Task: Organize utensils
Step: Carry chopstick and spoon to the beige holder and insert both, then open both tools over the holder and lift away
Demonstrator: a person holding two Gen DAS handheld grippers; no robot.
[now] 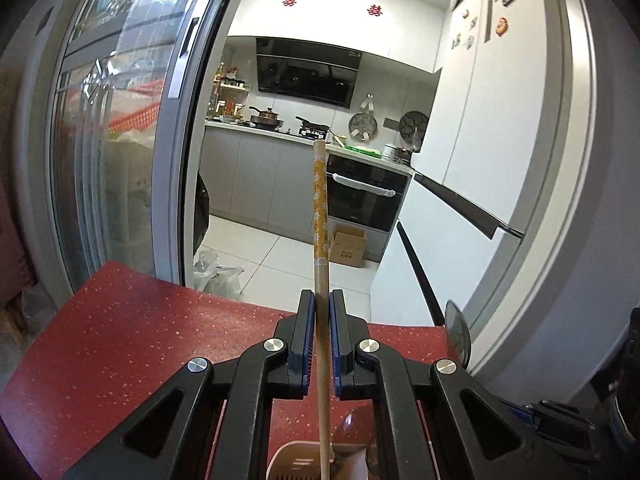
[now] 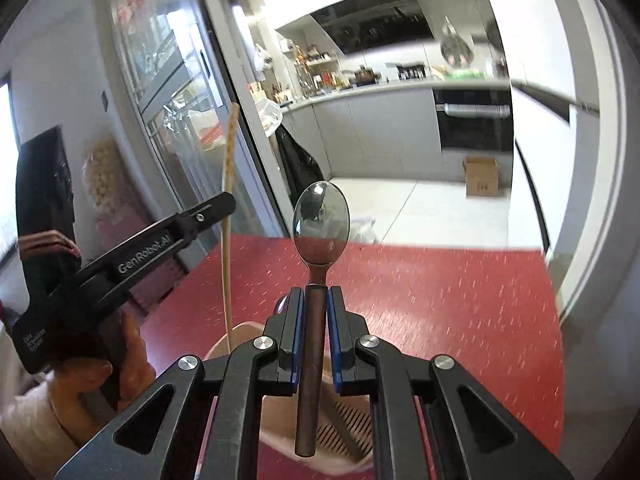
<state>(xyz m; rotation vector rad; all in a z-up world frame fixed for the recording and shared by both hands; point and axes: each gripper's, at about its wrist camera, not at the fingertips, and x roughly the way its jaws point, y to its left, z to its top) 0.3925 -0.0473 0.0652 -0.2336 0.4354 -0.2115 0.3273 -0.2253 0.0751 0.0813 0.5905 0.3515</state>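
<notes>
Chopstick (image 1: pixel 320 208): thin wooden stick, patterned yellow sleeve on its upper part, standing near upright and clamped between the pads of the left gripper (image 1: pixel 322 300). Its lower end runs down below the fingers toward the beige slotted holder (image 1: pixel 298 462).

Likely light and stiff, round section, so it can twist or slide in the pads. Current hold is on the bare wood just under the sleeve, which looks about right.

Spoon (image 2: pixel 318 236): metal bowl up, dark handle pinched by the right gripper (image 2: pixel 316 300), handle end hanging over the holder (image 2: pixel 352 424) directly beneath. Probably heavier than the chopstick, with a slick polished bowl; grip the handle, as now.

Red speckled tabletop (image 2: pixel 440 300) stretches ahead of both grippers. Left gripper (image 2: pixel 160 248) sits just left of the right one.
</notes>
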